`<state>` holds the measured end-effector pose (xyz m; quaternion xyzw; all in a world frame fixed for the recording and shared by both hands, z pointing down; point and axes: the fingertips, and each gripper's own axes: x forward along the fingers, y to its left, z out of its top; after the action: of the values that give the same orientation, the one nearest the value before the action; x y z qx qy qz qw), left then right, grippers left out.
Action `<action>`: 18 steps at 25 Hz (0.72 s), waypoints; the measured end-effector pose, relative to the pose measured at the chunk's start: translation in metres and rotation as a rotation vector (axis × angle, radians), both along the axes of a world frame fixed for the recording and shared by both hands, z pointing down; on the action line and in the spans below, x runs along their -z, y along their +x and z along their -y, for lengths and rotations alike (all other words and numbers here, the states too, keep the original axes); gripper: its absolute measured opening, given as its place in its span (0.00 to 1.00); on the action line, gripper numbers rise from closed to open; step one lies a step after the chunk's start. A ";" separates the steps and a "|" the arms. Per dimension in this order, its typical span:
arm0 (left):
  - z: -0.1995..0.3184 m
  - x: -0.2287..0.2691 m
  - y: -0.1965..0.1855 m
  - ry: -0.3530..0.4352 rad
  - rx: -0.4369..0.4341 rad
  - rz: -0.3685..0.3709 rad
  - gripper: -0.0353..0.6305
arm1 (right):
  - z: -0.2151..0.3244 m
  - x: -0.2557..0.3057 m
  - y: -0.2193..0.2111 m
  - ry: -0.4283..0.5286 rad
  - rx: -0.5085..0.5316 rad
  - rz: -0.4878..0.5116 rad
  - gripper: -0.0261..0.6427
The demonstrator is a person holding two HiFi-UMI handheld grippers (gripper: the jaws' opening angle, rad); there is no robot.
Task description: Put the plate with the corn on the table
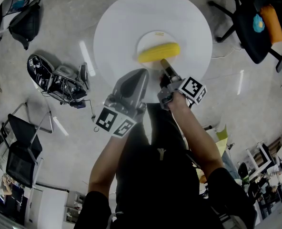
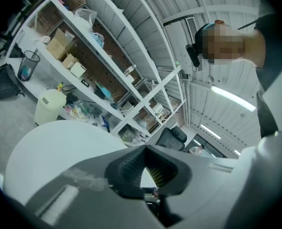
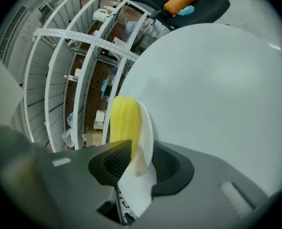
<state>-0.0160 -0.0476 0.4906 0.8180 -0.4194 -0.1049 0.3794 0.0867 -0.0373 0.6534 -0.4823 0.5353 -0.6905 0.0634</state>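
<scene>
Plate (image 1: 153, 38) with the corn (image 1: 159, 52) is sitting at about the middle of the round white table (image 1: 126, 27) and appears to be resting on it. The cob is lying across the plate's near half.

**Gripper state**
- The right gripper (image 3: 142, 162) is reaching in from the near side. Its jaws are standing apart, with the plate's near rim lying in the gap between them. The pads do not appear to be pressing on the rim.
- The left gripper (image 2: 145, 168) is hovering over the table's near edge, just to the left of the plate. Its jaws are showing a narrow gap with nothing in it.

**Hazards from this point**
1. Table level: the plate is sitting well in from every edge, so a fall from the table is looking unlikely unless the plate is dragged a long way toward the near side.
2. Plate level: the rim is lying inside the right jaws. If the gripper is pulled back or lifted while a pad is catching the rim, the plate is likely to slide or tip.
3. Corn level: the cob is round and is lying loose. Any tilt or jolt of the plate is likely to send it rolling off.
4. A careless move to the right by the left gripper is likely to nudge the plate.

**Count**
- Table: one.
- Grippers: two.
- Plate: one.
- Corn cob: one.
</scene>
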 end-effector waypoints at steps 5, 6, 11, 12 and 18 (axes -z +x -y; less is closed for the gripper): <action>-0.003 0.000 0.001 -0.002 -0.002 0.001 0.06 | -0.002 0.001 -0.001 -0.003 -0.001 -0.002 0.26; -0.004 0.000 0.001 -0.002 -0.002 0.001 0.06 | -0.004 0.000 0.000 -0.015 -0.004 -0.011 0.26; -0.005 0.002 0.001 -0.001 0.001 0.003 0.06 | -0.002 0.004 -0.002 0.020 0.020 -0.009 0.26; -0.006 0.002 0.001 -0.001 0.002 0.003 0.06 | -0.001 0.005 -0.003 0.027 0.028 -0.011 0.26; -0.008 0.000 0.002 -0.005 0.002 0.001 0.06 | -0.002 0.006 -0.003 0.042 0.055 -0.037 0.29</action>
<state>-0.0137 -0.0395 0.4901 0.8167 -0.4206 -0.1040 0.3812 0.0834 -0.0352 0.6473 -0.4786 0.5638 -0.6716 0.0444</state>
